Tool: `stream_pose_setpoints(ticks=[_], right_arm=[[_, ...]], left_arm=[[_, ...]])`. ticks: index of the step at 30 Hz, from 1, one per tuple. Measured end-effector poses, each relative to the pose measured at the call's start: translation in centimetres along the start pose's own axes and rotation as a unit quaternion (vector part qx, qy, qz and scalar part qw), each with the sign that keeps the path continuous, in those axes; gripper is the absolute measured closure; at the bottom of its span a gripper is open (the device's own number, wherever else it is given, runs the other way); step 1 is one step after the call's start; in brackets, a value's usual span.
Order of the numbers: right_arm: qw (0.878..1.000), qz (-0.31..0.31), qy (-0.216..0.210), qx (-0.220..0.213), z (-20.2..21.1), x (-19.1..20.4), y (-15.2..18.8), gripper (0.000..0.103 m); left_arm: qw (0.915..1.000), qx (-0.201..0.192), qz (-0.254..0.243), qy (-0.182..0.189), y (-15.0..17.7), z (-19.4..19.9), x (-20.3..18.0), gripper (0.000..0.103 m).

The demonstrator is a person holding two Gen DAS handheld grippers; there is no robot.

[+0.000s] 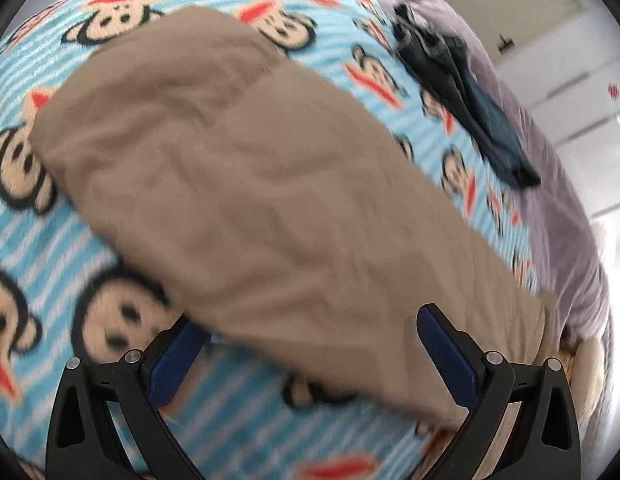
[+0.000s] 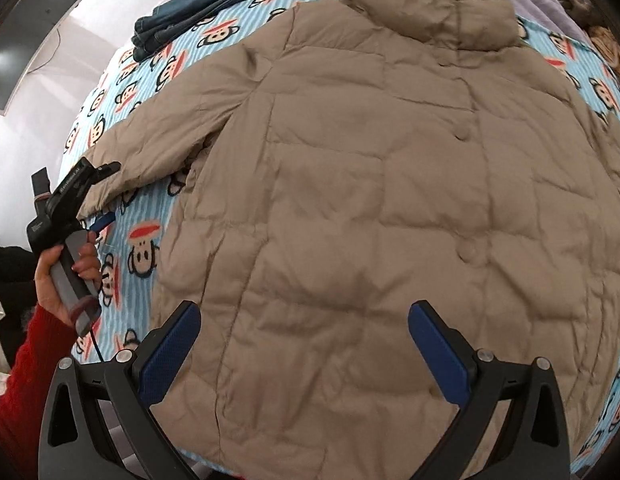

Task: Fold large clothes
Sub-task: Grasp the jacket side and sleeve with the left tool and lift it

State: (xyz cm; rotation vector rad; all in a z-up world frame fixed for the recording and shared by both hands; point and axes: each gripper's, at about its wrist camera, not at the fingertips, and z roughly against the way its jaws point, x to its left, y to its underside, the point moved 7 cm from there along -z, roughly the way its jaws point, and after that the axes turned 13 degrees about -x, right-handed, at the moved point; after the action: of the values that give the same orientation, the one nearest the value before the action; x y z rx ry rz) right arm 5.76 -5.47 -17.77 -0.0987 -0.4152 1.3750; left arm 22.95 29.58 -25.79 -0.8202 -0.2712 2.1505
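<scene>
Left wrist view: we are at the very start of the fold, working on the sleeve (image 1: 246, 184) of the tan jacket. The sleeve lies stretched out over the monkey-print blanket (image 1: 62, 240), its cuff end toward the far side of the blanket. Our left gripper (image 1: 310, 360) hovers at the sleeve's near part with its fingers (image 1: 446, 356) apart, one on each side of the fabric edge; nothing is clamped. The frame is blurred, so we cannot tell whether the pads touch the cloth. We judge that the next move calls for closing on the sleeve and carrying it across onto the jacket body. Beyond the sleeve, at the blanket's far edge, dark jeans (image 1: 470, 92) lie on a grey sheet (image 1: 550, 200), well apart from the sleeve.

Right wrist view: the jacket (image 2: 390, 200) lies spread flat, front up and buttoned, collar at the blanket's far edge, hem nearest us. The right gripper (image 2: 304, 344) hangs over the hem with fingers wide apart, holding nothing. To the jacket's left, a hand (image 2: 66, 276) in a red sleeve holds the left gripper at the cuff; its fingers look apart around the cuff edge. The jeans lie beyond the jacket's left shoulder, clear of the fold. We judge that the padded fabric will spring back unless pressed flat.
</scene>
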Motion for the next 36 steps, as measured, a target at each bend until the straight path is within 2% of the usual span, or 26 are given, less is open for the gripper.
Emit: stream_pose_setpoints(ticks=[5, 6, 7, 8, 10, 11, 13, 15, 17, 18, 19, 21, 26, 31, 34, 36], right_arm=[[1.000, 0.013, -0.005, -0.010, -2.4, 1.8, -2.5, 0.000], [1.000, 0.015, -0.006, -0.013, -2.8, 2.1, -3.0, 0.000], [1.000, 0.016, -0.007, -0.017, -3.4, 2.5, -3.8, 0.000], [1.000, 0.015, -0.009, -0.018, -3.9, 2.8, -4.3, 0.000], [0.999, 0.009, -0.019, -0.024, -4.8, 3.6, -5.5, 0.000], [0.999, 0.008, -0.022, -0.028, -5.2, 3.9, -6.1, 0.000], [0.999, 0.010, -0.028, -0.036, -6.0, 4.7, -7.3, 0.000], [0.998, 0.013, -0.031, -0.050, -6.8, 5.4, -8.9, 0.000], [0.997, 0.009, -0.037, -0.068, -7.4, 5.9, -10.3, 0.005], [0.996, 0.005, -0.045, -0.075, -7.7, 6.2, -10.8, 0.023], [0.995, -0.001, -0.055, -0.077, -8.5, 6.6, -11.4, 0.054], [0.996, -0.010, -0.059, -0.066, -10.2, 6.8, -11.7, 0.081], [0.994, -0.026, -0.098, -0.033, -14.4, 8.2, -11.4, 0.086], [0.994, -0.017, -0.107, -0.005, -17.3, 8.6, -11.0, 0.087], [0.989, -0.042, -0.139, 0.000, -16.4, 7.6, -11.2, 0.089], [0.987, -0.067, -0.142, -0.019, -14.2, 5.3, -11.4, 0.089]], left_arm=[[0.9993, -0.032, 0.018, -0.012, -2.5, -1.2, 0.4, 0.001], [0.9989, -0.036, 0.027, -0.014, -2.8, -1.4, 0.6, 0.005], [0.9985, -0.041, 0.030, -0.020, -3.0, -1.5, 0.7, 0.023], [0.9981, -0.046, 0.027, -0.030, -3.4, -1.6, 0.9, 0.035], [0.9985, -0.047, 0.022, -0.015, -3.8, -1.9, 0.8, 0.080], [0.9987, -0.044, 0.027, -0.002, -4.0, -1.6, 0.9, 0.086], [0.9984, -0.050, 0.023, 0.012, -4.4, -1.0, 0.3, 0.088], [0.9969, -0.074, -0.014, 0.024, -5.1, 0.8, -1.3, 0.088], [0.9942, -0.091, -0.040, 0.042, -5.6, 2.6, -2.9, 0.088], [0.9922, -0.099, -0.054, 0.052, -5.8, 3.5, -3.9, 0.088], [0.9901, -0.107, -0.067, 0.061, -6.0, 4.5, -4.8, 0.088], [0.9838, -0.122, -0.099, 0.087, -6.3, 6.5, -7.5, 0.088], [0.9690, -0.131, -0.147, 0.150, -5.5, 9.5, -13.8, 0.088], [0.9508, -0.107, -0.199, 0.212, -2.5, 10.5, -21.6, 0.088], [0.9380, -0.084, -0.238, 0.238, 0.6, 10.4, -26.1, 0.088], [0.9279, -0.061, -0.266, 0.254, 3.5, 9.9, -29.3, 0.088]])
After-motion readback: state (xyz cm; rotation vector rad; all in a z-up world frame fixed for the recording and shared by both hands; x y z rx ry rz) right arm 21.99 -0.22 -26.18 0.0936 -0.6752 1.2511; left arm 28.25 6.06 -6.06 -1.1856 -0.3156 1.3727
